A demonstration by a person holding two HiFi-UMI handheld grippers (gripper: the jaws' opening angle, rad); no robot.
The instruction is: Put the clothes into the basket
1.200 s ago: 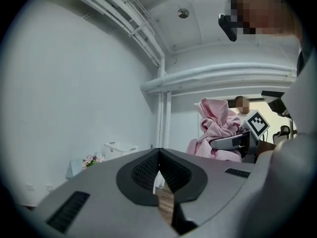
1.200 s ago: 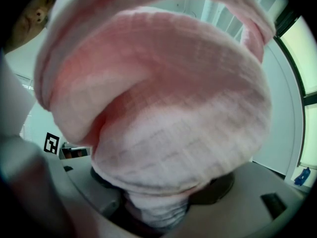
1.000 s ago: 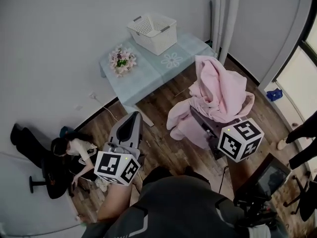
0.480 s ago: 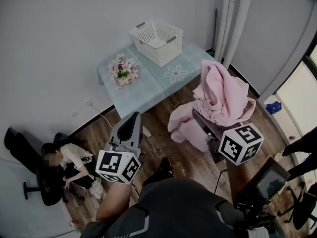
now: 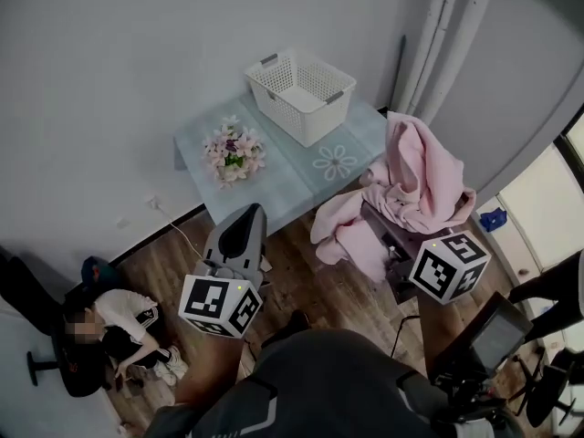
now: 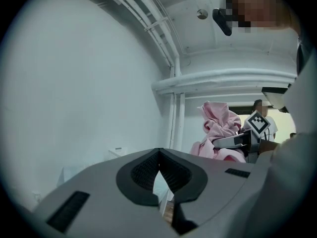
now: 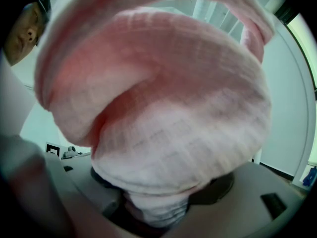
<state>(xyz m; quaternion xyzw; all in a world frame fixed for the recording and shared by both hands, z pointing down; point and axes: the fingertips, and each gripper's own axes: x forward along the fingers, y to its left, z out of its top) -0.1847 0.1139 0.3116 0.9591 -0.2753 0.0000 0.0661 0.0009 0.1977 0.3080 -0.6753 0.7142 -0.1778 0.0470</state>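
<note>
A white slatted basket [image 5: 301, 94] stands at the far end of a pale blue-green table [image 5: 283, 181]. My right gripper [image 5: 376, 219] is shut on a pink garment [image 5: 406, 185], which hangs bunched over its jaws, off the table's right corner above the floor. In the right gripper view that pink garment [image 7: 158, 108] fills nearly everything, pinched at my right gripper [image 7: 156, 209]. My left gripper [image 5: 246, 213] is shut and holds nothing, just short of the table's near edge. In the left gripper view, my left gripper [image 6: 159, 153] has its jaws together, with the pink garment [image 6: 218, 125] off to the right.
A bunch of pale flowers [image 5: 234, 151] lies on the table's left part. A person [image 5: 100, 322] sits on the wooden floor at the lower left. A curtain [image 5: 438, 35] hangs behind the table, and a screen on a stand [image 5: 493, 336] is at the lower right.
The table and basket have come closer and lower in the head view. Both grippers have advanced toward the table, the pink garment still in the right one.
</note>
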